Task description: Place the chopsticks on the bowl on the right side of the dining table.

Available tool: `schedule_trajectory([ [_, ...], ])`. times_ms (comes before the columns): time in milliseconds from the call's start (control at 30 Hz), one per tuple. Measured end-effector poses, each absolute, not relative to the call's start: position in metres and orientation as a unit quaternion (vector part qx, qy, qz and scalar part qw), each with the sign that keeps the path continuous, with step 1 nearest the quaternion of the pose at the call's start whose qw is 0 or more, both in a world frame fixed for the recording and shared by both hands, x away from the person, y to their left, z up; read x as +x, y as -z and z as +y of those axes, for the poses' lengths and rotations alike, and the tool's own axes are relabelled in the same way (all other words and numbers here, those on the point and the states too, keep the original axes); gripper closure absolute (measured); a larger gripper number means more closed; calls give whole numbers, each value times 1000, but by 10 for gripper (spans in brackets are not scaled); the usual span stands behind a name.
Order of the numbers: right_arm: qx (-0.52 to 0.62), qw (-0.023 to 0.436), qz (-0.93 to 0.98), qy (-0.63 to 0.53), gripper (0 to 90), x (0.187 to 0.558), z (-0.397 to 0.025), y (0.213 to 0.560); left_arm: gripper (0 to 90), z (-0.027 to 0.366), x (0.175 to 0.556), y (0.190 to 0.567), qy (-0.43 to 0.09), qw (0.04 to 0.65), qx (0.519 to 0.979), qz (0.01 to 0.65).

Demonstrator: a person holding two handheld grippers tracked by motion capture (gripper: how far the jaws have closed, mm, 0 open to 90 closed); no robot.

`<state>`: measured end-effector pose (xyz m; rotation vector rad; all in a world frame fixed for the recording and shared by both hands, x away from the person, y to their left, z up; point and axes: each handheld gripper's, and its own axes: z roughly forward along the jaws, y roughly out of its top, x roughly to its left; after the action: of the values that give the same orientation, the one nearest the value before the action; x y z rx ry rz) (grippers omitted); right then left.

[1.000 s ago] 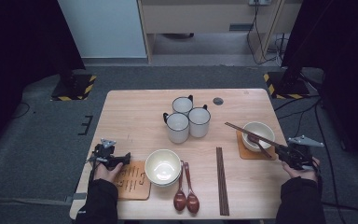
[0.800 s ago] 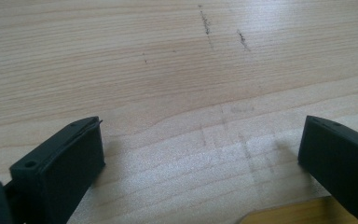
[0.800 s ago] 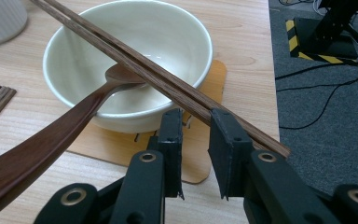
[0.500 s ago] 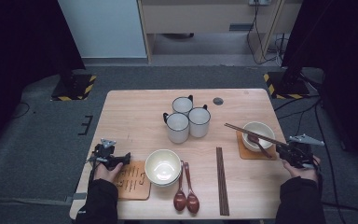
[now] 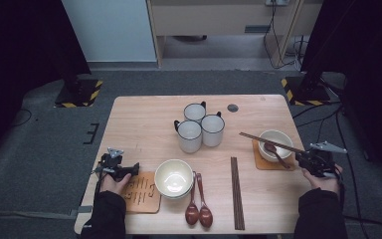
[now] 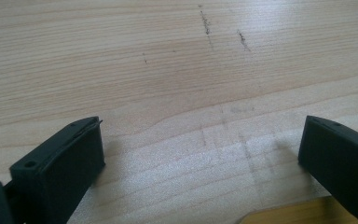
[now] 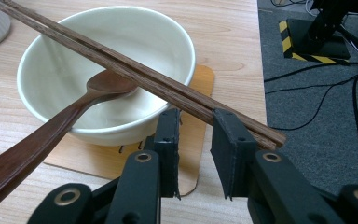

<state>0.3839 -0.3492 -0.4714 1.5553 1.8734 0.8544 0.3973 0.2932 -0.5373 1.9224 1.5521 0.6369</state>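
Hardly anything has shifted since the earlier frames: my right gripper (image 5: 312, 162) sits where it did a second ago at the right edge of the table (image 5: 144, 124), and the chopsticks (image 7: 135, 74) lie as before across the rim of the right bowl (image 7: 51, 74). Their near ends pass over the tips of my right jaws, which stand narrow but with a visible gap; I cannot tell whether the sticks rest on the tips or clear them, and nothing is clamped. A wooden spoon (image 7: 51, 123) lies in the same bowl, handle out over the rim, and the bowl stands on a coaster (image 7: 196, 107). My left gripper (image 5: 117, 168) idles at the near left, jaws wide over bare wood, just beside the slotted coaster (image 5: 140, 191). Step in hand, as I read it: the chopsticks are laid on the bowl and I am letting go or about to back off. Next move calls for drawing the right gripper straight back and low without nudging the stick ends, since a knock could roll them off the rim.
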Motion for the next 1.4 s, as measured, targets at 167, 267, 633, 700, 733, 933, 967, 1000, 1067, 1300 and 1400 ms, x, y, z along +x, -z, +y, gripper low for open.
schedule_trajectory([
  [167, 580, 278, 697, -318, 712, 385, -350, 472, 0, 293, 397, 537, -239, 291, 721, 582],
  [267, 581, 277, 696, -318, 710, 386, -350, 472, 0, 293, 397, 537, -239, 291, 721, 582],
  [633, 579, 278, 693, -327, 683, 386, -350, 469, 0, 293, 397, 537, -239, 291, 721, 582],
  [700, 575, 276, 694, -333, 666, 385, -349, 466, 0, 293, 397, 537, -239, 291, 721, 582],
  [733, 575, 276, 694, -333, 666, 385, -349, 466, 0, 293, 397, 537, -239, 291, 721, 582],
  [933, 558, 280, 699, -350, 623, 386, -340, 456, 0, 293, 397, 537, -239, 290, 721, 582],
  [967, 557, 280, 698, -352, 616, 387, -338, 455, 0, 293, 397, 537, -239, 291, 721, 582],
  [1000, 554, 279, 699, -354, 608, 387, -337, 453, 0, 293, 397, 537, -239, 291, 721, 582],
  [1067, 552, 280, 700, -357, 595, 388, -335, 451, 0, 293, 397, 537, -239, 291, 721, 582],
  [1300, 544, 280, 702, -364, 547, 399, -328, 444, 0, 293, 397, 537, -239, 291, 721, 582],
  [1400, 542, 276, 704, -366, 524, 404, -323, 444, 0, 293, 397, 537, -239, 291, 721, 582],
])
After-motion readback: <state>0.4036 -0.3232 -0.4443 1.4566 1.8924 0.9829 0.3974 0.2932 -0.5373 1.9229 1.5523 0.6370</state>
